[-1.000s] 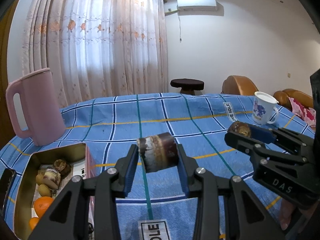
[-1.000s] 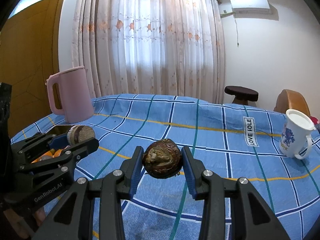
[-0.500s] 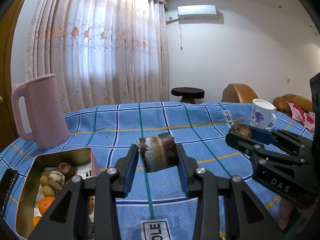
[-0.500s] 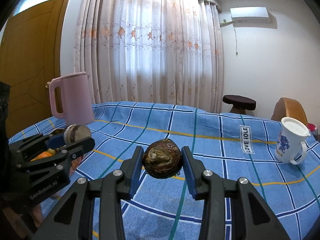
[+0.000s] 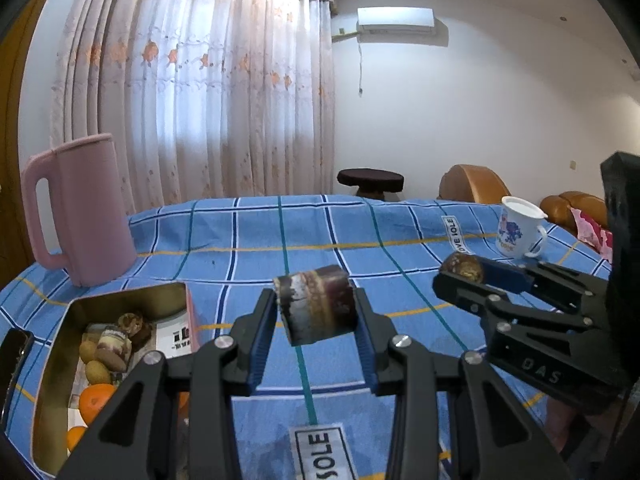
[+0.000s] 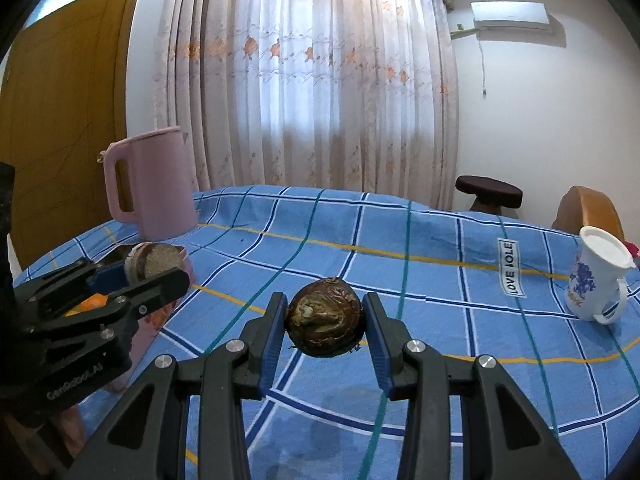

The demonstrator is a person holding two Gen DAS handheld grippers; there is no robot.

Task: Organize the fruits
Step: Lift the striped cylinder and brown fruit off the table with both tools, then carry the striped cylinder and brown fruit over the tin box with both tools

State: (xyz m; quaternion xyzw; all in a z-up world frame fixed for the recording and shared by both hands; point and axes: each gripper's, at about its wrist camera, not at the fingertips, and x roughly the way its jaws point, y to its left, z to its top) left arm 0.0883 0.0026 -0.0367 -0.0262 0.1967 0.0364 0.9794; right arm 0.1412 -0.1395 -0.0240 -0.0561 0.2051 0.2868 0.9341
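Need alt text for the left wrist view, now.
The left gripper holds a cylindrical fruit chunk above a blue checked tablecloth. A gold tin of fruit sits lower left; the right gripper holds a round brown fruit.

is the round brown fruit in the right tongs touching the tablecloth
Apart. The right wrist view shows the fruit clamped in the right tongs, raised with the tablecloth visible beneath it.

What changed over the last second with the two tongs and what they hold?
Both tongs tipped upward, so the table sits lower in each view. No grip changed: the left tongs still clamp the cut cylindrical piece, the right tongs the round brown fruit. The tin stayed put.
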